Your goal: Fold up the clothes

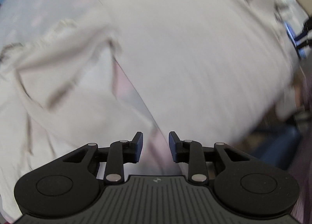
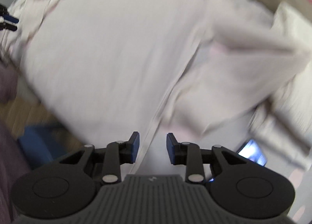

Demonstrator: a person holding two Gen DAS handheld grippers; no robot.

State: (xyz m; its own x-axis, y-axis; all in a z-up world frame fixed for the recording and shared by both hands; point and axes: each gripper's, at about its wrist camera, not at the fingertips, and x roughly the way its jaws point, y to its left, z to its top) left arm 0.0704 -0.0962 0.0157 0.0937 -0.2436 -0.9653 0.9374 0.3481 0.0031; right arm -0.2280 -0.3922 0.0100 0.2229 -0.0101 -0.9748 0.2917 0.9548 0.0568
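Both views are blurred. The pale cream ribbed-fabric garment point(image 1: 195, 58) lies spread on a whitish surface below. Only the right wrist view shows a glossy dark phone-like slab point(image 2: 253, 152). The left hand-held gripper point(image 1: 155, 147) and the right hand-held gripper point(image 2: 153, 148) stand partly open, holding nothing.

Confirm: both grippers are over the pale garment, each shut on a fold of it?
Not quite. Both are over the pale garment, but neither is shut on it. The left wrist view shows the left gripper with its jaws apart and no cloth pinched; the right wrist view shows the same for the right gripper.
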